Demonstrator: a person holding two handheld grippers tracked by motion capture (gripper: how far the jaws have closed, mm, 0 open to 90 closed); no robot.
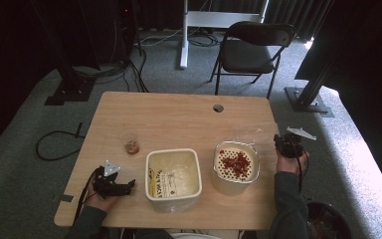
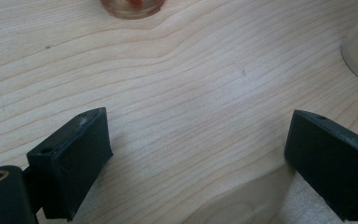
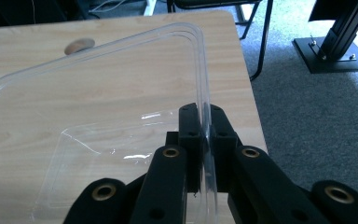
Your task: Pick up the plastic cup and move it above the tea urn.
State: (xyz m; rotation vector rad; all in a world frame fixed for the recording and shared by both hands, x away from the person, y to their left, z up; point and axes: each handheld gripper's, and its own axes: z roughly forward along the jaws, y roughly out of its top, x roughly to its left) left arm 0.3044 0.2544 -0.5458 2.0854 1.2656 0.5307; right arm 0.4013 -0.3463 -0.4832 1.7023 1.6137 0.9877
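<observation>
My right gripper (image 3: 205,122) is shut on the rim of a clear plastic lid (image 3: 98,88), which it holds just above the table's right side. From above, that gripper (image 1: 284,144) is beside the lid (image 1: 252,135), behind a white tub of red pieces (image 1: 236,164). A larger cream tub (image 1: 173,178) stands in the middle near the front. My left gripper (image 1: 122,187) rests low at the front left, jaws open over bare wood (image 2: 196,140), nothing between them. A small glass cup (image 1: 131,146) with red-brown contents stands beyond it.
The wooden table (image 1: 179,119) has a cable hole (image 1: 218,108) near its far edge. A black folding chair (image 1: 251,50) stands behind the table. A dark bin (image 1: 328,221) sits on the carpet at the front right. Cables lie on the floor at the left.
</observation>
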